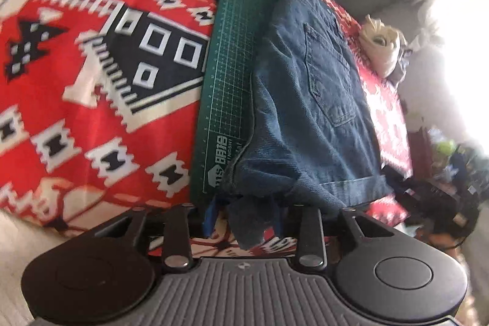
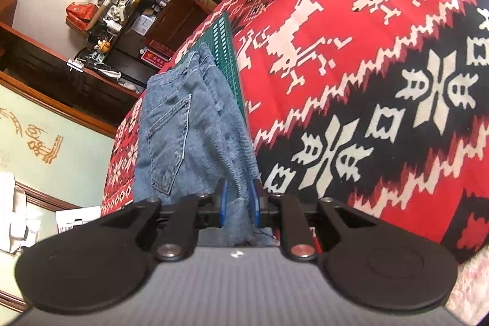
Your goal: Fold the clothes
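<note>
On the bed: a big red blanket (image 1: 91, 118) with white and black shapes covers it; it looks soft and a bit fuzzy.
Mat: a dark green cutting mat (image 1: 226, 87) lies flat on the blanket; it is stiff and smooth, with thin white grid lines.
Jeans: the blue jeans (image 1: 308, 100) lie on the mat, folded into a long thick strip; one side of the strip runs past the mat's edge onto the blanket.
Feel of jeans: rough, heavy cloth with stitched seams and a back pocket on top.
Long way: the strip runs straight away from both tongs, from the near end by the tongs to the far end up the mat.
Left tongs: the left tongs (image 1: 244, 219) are closed on the near edge of the jeans; a flap of blue cloth hangs between the blue pads.
Right tongs: the right tongs (image 2: 238, 203) are also closed on the jeans, pinching a bunch of cloth at the end near them.
Which is nearer: both hold the cloth, so neither is nearer; whether they grip the same end I cannot tell.
Next move, my guess: lift the held end and carry it along the strip to the far end, so the jeans fold in half again.
Watch out: the cloth is thick and heavy, so a small pinch may slip.
</note>
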### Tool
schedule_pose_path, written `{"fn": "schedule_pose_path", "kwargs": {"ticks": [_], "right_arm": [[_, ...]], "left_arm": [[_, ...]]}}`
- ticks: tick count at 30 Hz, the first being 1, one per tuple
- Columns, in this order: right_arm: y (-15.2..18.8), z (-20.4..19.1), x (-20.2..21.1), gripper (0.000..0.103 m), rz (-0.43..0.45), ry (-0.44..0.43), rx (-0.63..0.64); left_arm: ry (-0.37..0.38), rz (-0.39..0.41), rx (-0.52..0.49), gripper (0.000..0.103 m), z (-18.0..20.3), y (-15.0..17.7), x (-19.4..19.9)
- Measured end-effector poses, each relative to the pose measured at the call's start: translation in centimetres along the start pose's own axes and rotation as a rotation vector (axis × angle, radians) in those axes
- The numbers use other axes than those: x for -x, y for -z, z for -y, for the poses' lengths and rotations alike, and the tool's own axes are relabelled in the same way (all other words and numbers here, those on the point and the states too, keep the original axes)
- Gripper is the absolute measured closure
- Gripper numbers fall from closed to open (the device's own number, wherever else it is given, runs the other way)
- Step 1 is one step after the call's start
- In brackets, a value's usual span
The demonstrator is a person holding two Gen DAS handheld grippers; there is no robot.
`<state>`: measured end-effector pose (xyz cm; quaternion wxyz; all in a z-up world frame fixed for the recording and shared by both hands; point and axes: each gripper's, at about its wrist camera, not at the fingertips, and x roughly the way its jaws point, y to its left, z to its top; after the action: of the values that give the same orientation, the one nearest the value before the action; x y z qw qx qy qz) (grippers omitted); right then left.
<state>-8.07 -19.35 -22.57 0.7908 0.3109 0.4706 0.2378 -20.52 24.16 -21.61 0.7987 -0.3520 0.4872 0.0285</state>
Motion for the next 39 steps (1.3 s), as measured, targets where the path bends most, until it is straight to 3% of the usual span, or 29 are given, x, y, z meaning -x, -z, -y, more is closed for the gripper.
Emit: {"fn": "schedule_pose_path", "kwargs": {"ticks": [5,8,14,22,25,28,39], "right_arm": [[0.0,-0.9,-0.3,0.085,-0.014,0.018,0.052],[0.0,-1.2,-0.4,0.097,-0.027,0.033,0.077],[0.3,-1.2,-0.6,0.098,-0.060,0.037,0.093],[0.7,-1.6,0.3,0.100,-0.045,0.019,0.096],[0.9,-1.4,0.3,0.100,-0.050,0.007,0.063],[1.3,-1.4,0.2,0.100,-0.064,0.011,0.070],[2.2,-2.1,1.0,0.099,-0.092,0.023,0.089]], "left_arm": [[0.041,0.030,-0.005,0.092,-1.3,0.9,1.5],[0.059,0.036,0.032,0.092,-2.3,1.2,1.8],[0.128,0.056,0.086,0.092,-3.4,1.3,1.5],[0.109,0.090,0.027,0.093,-3.0,-0.4,2.0],[0.083,0.069,0.037,0.092,-3.8,0.4,1.4],[0.109,0.092,0.083,0.092,-4.9,1.5,1.6],[0.078,0.107,0.110,0.088,-6.0,1.6,2.9]]}}
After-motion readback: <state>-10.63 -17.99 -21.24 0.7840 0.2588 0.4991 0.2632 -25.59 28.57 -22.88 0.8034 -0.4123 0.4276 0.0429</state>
